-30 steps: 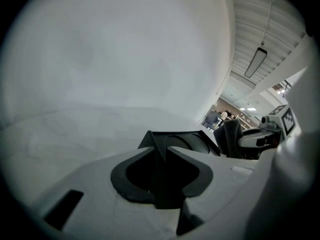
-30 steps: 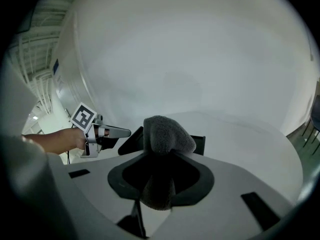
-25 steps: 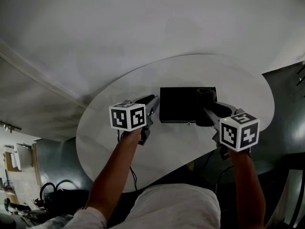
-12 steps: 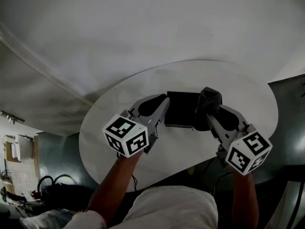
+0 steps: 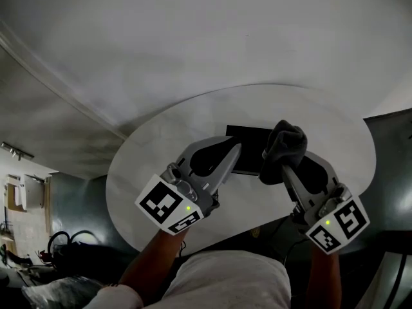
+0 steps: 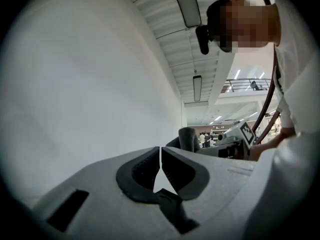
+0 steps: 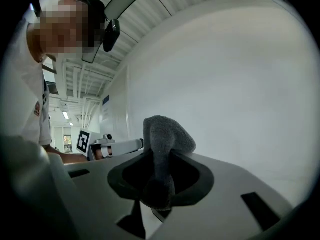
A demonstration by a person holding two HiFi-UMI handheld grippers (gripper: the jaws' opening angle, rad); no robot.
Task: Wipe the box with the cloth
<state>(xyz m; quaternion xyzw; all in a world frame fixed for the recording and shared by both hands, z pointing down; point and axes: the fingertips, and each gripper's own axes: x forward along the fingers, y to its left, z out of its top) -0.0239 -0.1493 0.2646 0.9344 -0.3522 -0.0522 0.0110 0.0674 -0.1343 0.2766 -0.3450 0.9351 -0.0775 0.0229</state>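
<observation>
A flat black box (image 5: 250, 148) lies on the round white table (image 5: 161, 147). My right gripper (image 5: 280, 165) is shut on a bunched grey cloth (image 5: 284, 145), held in the air over the box's right end. In the right gripper view the cloth (image 7: 167, 134) stands up between the jaws of that gripper (image 7: 159, 159). My left gripper (image 5: 236, 148) hovers over the box's left end. Its jaws are closing, the tips almost touching, with nothing between them (image 6: 160, 150). Both grippers point level, toward the white wall.
A plain white wall fills the space beyond the table. The left gripper view catches the cloth (image 6: 188, 138) and the right gripper's marker cube (image 6: 247, 132) off to its right. Dark floor and cables (image 5: 64, 250) lie below the table's near edge.
Both grippers have lifted from the box's ends toward the camera and tilted to level. The cloth came up with the right gripper. The left jaws have drawn together.
</observation>
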